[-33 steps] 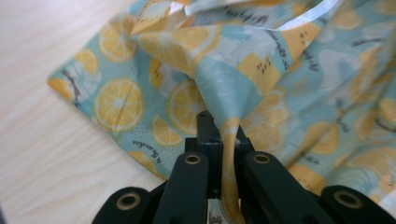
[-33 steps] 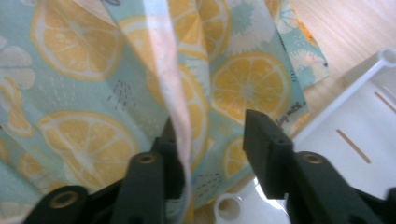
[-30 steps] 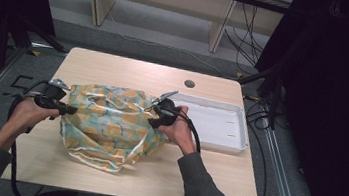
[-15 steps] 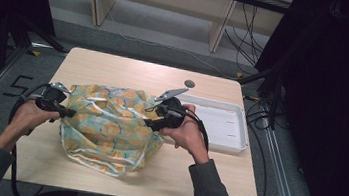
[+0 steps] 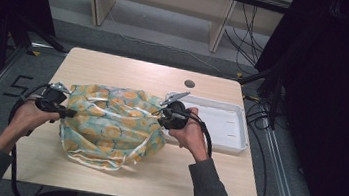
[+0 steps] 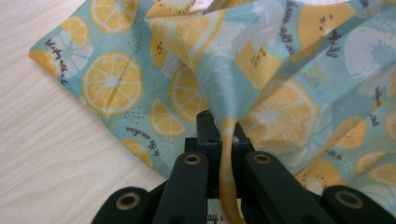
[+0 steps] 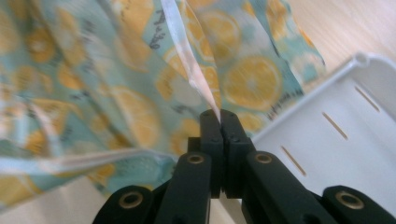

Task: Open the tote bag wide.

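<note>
You have the thin teal cloth printed with orange and lemon slices [image 5: 111, 125] pinched at both ends, and it lies bunched across the middle of the pale wooden table [image 5: 130, 72], its right edge just beside the shallow white plastic tray [image 5: 234, 130]. Your left gripper [image 6: 219, 128] is clamped on a fold of the cloth's left edge, the fabric drawn up into a peak between its jaws. Your right gripper [image 7: 219, 119] has just been closing, and its jaws now meet on a pale hem of the cloth. This looks like the take-up step before spreading or folding: both edges are gripped, the cloth not yet lifted clear. Next, raise both hands evenly and draw them apart, keeping the thin hem from slipping out on the right.
</note>
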### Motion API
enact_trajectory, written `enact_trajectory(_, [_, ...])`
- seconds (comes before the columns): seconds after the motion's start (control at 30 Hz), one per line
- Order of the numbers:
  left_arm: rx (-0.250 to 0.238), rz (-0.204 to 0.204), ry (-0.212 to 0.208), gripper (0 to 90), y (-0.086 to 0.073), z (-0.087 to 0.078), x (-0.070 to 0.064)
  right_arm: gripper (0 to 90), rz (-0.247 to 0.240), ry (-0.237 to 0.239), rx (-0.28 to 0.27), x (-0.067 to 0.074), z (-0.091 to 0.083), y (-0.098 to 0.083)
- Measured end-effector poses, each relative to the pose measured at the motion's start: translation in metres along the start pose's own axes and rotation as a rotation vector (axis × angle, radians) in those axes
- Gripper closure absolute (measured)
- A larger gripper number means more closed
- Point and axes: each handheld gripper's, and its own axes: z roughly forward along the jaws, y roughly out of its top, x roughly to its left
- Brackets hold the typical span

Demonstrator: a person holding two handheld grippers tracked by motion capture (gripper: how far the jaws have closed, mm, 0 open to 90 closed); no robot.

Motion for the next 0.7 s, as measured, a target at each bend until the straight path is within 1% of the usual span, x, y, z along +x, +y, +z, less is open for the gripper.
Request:
enact_trajectory(0.03, [0.001,0.002,-0.005,88.9,0.0,0.0,0.0,90.0,0.0,-0.01,0.012,-0.004,0.004,-0.002])
enact_trajectory(0.07, [0.013,0.006,-0.01,88.9,0.001,-0.001,0.0,90.0,0.025,-0.012,0.016,-0.008,0.009,-0.004])
enact_trajectory(0.1, [0.005,0.006,-0.011,88.9,0.0,0.0,-0.001,90.0,0.035,-0.018,0.029,-0.013,0.014,-0.008])
enact_trajectory(0.13, [0.0,-0.001,-0.012,88.9,0.0,0.001,-0.003,90.0,0.045,-0.024,0.055,-0.017,0.022,-0.012])
enact_trajectory(0.17, [0.007,0.01,-0.007,88.9,0.001,0.002,-0.003,89.8,0.054,-0.026,0.066,-0.019,0.027,-0.015])
enact_trajectory(0.2, [0.006,0.015,-0.005,88.9,0.001,0.003,-0.004,87.7,0.082,-0.023,0.093,-0.019,0.032,-0.019])
enact_trajectory(0.23, [0.011,0.018,-0.009,88.9,0.001,0.003,-0.004,80.8,0.08,-0.024,0.146,-0.018,0.042,-0.026])
enact_trajectory(0.27, [0.013,0.02,-0.008,88.9,0.001,0.004,-0.005,80.8,0.08,-0.024,0.146,-0.018,0.042,-0.026])
enact_trajectory(0.3, [0.009,0.017,-0.008,88.9,0.001,0.004,-0.005,71.7,0.08,-0.022,0.136,-0.018,0.041,-0.026])
enact_trajectory(0.33, [0.009,0.019,-0.008,88.9,0.001,0.004,-0.005,63.7,0.08,-0.03,0.156,-0.017,0.039,-0.025])
enact_trajectory(0.37, [0.008,0.018,-0.005,88.9,0.001,0.004,-0.005,60.0,0.079,-0.035,0.145,-0.017,0.035,-0.024])
enact_trajectory(0.4, [0.005,0.017,0.0,88.9,0.001,0.003,-0.006,57.6,0.092,-0.036,0.128,-0.013,0.028,-0.021])
enact_trajectory(0.43, [0.008,0.019,-0.008,88.9,0.002,0.003,-0.005,56.3,0.069,-0.029,0.091,-0.01,0.018,-0.017])
enact_trajectory(0.47, [0.005,0.014,-0.007,88.9,0.002,0.002,-0.006,55.3,0.071,-0.008,0.066,-0.005,0.007,-0.013])
enact_trajectory(0.5, [0.001,0.015,-0.004,88.9,0.002,0.002,-0.006,54.9,0.038,0.009,0.02,0.0,-0.004,-0.007])
enact_trajectory(0.53, [0.004,0.01,-0.006,88.9,0.002,0.002,-0.006,54.1,0.046,0.013,-0.014,0.006,-0.015,-0.002])
enact_trajectory(0.57, [0.001,0.012,-0.001,88.9,0.002,0.001,-0.006,53.2,0.05,0.007,-0.046,0.013,-0.024,0.004])
enact_trajectory(0.6, [0.001,0.011,-0.002,88.9,0.002,0.001,-0.006,53.3,0.022,0.02,-0.089,0.019,-0.032,0.01])
enact_trajectory(0.63, [0.001,0.011,-0.002,88.9,0.002,0.001,-0.006,53.3,0.006,0.044,-0.105,0.025,-0.036,0.014])
enact_trajectory(0.67, [0.0,0.011,-0.002,88.9,0.002,0.001,-0.006,53.2,-0.021,0.045,-0.122,0.03,-0.035,0.016])
enact_trajectory(0.7, [0.001,0.009,-0.008,88.9,0.002,0.001,-0.006,53.0,-0.047,0.061,-0.103,0.036,-0.033,0.018])
